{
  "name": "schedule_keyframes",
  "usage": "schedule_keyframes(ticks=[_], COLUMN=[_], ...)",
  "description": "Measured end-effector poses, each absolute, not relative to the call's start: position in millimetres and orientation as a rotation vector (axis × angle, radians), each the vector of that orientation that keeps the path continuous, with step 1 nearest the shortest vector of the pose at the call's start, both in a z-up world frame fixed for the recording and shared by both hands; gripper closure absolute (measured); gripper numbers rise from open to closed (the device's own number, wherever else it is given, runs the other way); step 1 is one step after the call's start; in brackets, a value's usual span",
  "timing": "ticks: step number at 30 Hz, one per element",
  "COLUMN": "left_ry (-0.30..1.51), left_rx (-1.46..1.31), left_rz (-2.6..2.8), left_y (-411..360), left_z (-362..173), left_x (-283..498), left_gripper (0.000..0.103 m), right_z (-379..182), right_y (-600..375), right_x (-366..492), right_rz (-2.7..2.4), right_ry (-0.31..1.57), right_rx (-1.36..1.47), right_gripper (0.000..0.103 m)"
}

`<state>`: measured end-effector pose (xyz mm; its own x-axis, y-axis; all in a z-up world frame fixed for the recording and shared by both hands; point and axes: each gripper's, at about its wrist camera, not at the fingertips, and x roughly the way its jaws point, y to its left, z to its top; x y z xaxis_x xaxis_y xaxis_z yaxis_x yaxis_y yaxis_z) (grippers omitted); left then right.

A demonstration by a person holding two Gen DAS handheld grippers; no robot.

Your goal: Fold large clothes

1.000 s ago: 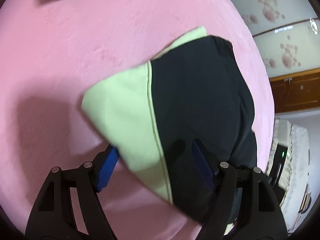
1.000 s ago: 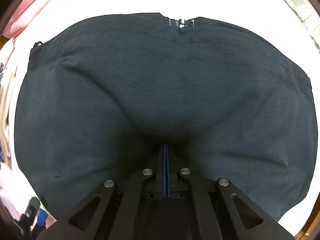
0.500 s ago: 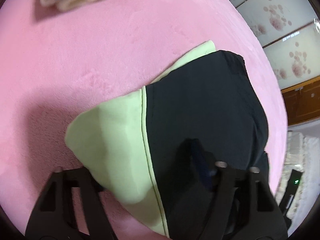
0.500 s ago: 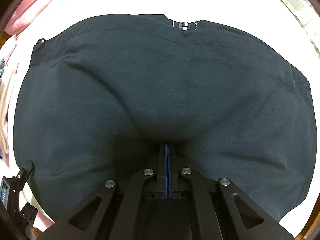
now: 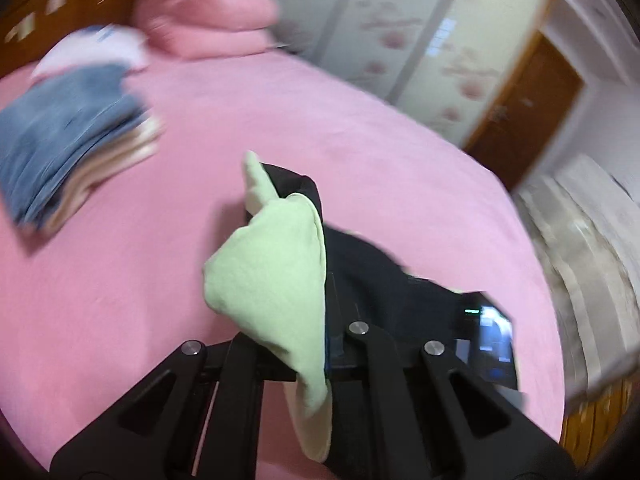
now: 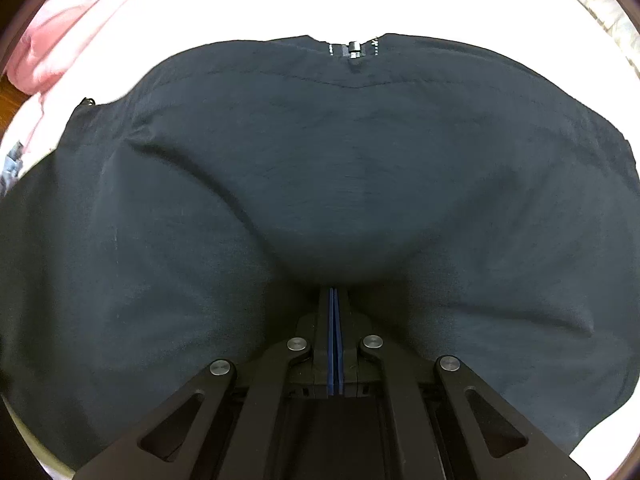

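Left gripper (image 5: 326, 344): fingers closed on the green-lined edge of the garment (image 5: 276, 276), which rises off the pink bed (image 5: 380, 168) and drapes down past them. Right gripper (image 6: 333, 300): fingers closed, tips buried in a pinched fold of the garment's dark fabric (image 6: 320, 168), which spreads flat all around them.

Black fingers (image 6: 320, 320), blue pads (image 6: 333, 340), 4 silver screws.
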<state>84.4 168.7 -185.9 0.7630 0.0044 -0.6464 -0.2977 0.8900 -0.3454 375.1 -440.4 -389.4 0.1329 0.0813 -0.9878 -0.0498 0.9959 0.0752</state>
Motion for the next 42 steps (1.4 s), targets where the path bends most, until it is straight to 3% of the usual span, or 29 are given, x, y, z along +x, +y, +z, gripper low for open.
schedule_keyframes(ticks=[8,16,24,29,34,39,42], left_ry=[0.614,0.801,0.811,0.804,0.843,0.974,1.146], left_rx=[-0.177,-0.122,-0.018,-0.022,-0.032,0.048,0.073], left_rz=[-0.146,-0.395,-0.408,-0.43,-0.488,-0.564,-0.648], left_y=[35.6,-89.4,-140.9,-151.1,-163.7,-193.1,-204.8], left_z=[-134.5,-160.7,-165.5,-169.9,-209.8,-259.0,-280.4], left_x=[90.9,92.4,76.7,76.1,80.2,79.0,79.0], left_gripper=[0.099,0.099,0.099,0.099,0.099,0.09,0.071], right_z=[-386.9,-391.8,-373.3,-334.1,-271.8,-208.9,-192.6], right_y=[-515.4,-578.7,-639.8,-696.7,-769.2,-836.4,-856.1], right_x=[383.0,387.1,398.9,453.1,495.0,473.6,445.0], right_rz=[0.331,0.555,0.64,0.563,0.339,0.154,0.113], right_ry=[1.477,1.578,1.493,1.345,1.231,1.133,1.118], right_rx=[0.437,0.643,0.75,0.787,0.615,0.455,0.455], right_gripper=[0.103,0.103,0.103,0.103,0.103,0.101,0.1])
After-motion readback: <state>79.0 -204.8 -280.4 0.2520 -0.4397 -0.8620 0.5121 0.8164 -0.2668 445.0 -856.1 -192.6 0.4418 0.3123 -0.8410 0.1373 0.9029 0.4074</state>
